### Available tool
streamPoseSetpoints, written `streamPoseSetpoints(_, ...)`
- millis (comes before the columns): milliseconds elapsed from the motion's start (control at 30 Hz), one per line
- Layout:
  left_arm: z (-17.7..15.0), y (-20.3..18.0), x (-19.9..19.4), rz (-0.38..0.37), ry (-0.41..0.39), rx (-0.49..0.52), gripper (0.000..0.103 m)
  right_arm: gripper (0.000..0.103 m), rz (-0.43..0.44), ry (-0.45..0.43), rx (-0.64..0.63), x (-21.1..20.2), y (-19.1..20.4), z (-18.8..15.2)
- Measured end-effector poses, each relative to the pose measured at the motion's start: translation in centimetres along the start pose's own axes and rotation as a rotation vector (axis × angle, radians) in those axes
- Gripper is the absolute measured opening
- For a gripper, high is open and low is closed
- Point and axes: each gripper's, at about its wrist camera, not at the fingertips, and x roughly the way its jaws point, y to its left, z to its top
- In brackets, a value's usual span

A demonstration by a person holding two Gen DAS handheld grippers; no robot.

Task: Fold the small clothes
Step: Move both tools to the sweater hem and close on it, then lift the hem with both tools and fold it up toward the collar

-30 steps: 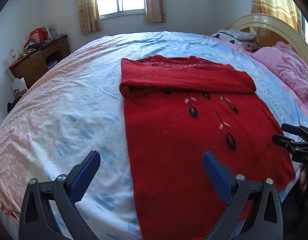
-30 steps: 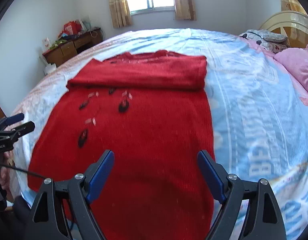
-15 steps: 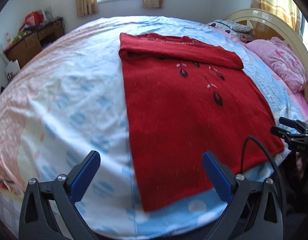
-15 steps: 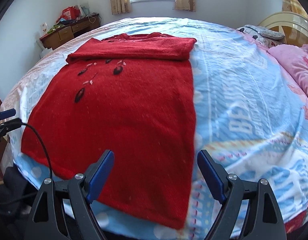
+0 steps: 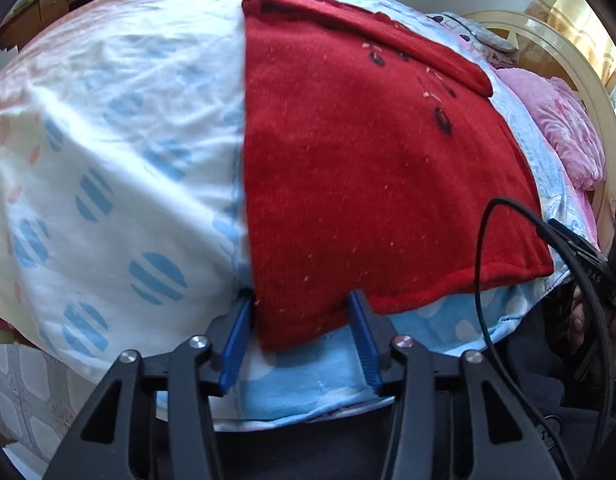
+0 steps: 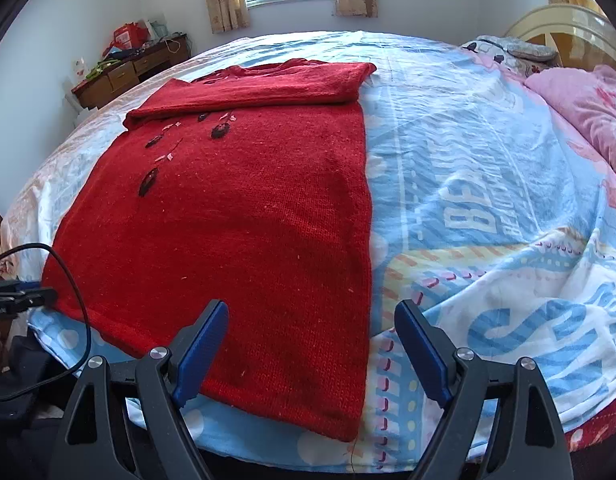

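Observation:
A red knit sweater (image 5: 364, 160) with dark leaf embroidery lies flat on the bed, its top part folded over at the far end; it also shows in the right wrist view (image 6: 235, 216). My left gripper (image 5: 301, 336) is open, its blue pads on either side of the sweater's near left hem corner at the bed edge. My right gripper (image 6: 312, 352) is open, low over the near right hem corner, which lies between its fingers. Each gripper shows at the edge of the other's view.
The bed has a blue and white patterned quilt (image 6: 488, 208). Pink pillows (image 6: 588, 116) and a cream headboard (image 6: 560, 20) are at the right. A wooden desk (image 6: 123, 76) with clutter stands by the far left wall. A black cable (image 5: 484, 248) loops near the hem.
Both grippers have pulled back and dropped to the near bed edge. The left one has narrowed its jaws around the hem corner. The sweater has not moved.

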Motion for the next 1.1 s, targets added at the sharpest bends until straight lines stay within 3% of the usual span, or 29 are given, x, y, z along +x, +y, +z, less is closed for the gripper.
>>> streamPoseSetpoints(33,-0.1,-0.1,0.1,0.002,0.001,0.001,0.046,0.086,-0.002,0.002,0.000,0.0,-0.1,0.0)
streamPoseSetpoints(100,-0.1,-0.2,0.0,0.001,0.003,0.007,0.025,0.086,-0.004,0.009,0.000,0.0,-0.2,-0.1)
streamPoseSetpoints(133,-0.2,-0.3,-0.1,-0.004,-0.001,0.013,0.020,0.085,-0.002,0.014,0.003,0.0,-0.3,0.0)
streamPoseSetpoints(433,0.0,-2.7,-2.5,0.060,-0.129,0.160,0.016,0.085,0.022,0.005,0.101,-2.8,-3.2,0.1)
streamPoseSetpoints(633,0.3,-1.5,-1.7,0.051,-0.120,0.147,0.016,0.085,0.108,0.073,0.163,-2.0,-3.6,-0.9)
streamPoseSetpoints(833,0.7,-1.0,-2.7,0.025,-0.170,0.145,0.016,0.061,0.132,0.190,0.165,0.4,-2.8,-2.0)
streamPoseSetpoints(900,0.6,-0.8,-2.7,0.023,-0.176,0.147,0.015,0.060,0.133,0.210,0.187,0.9,-2.9,-2.2)
streamPoseSetpoints(933,0.6,-0.7,-2.6,0.021,-0.175,0.148,0.015,0.053,0.134,0.209,0.177,0.9,-2.7,-2.3)
streamPoseSetpoints(1067,0.9,-0.6,-2.6,-0.002,-0.181,0.153,0.014,0.005,0.139,0.171,0.189,0.1,-3.2,-1.9)
streamPoseSetpoints(1100,0.8,-0.6,-2.8,-0.007,-0.188,0.151,0.014,0.005,0.166,0.149,0.208,-0.3,-3.6,-1.8)
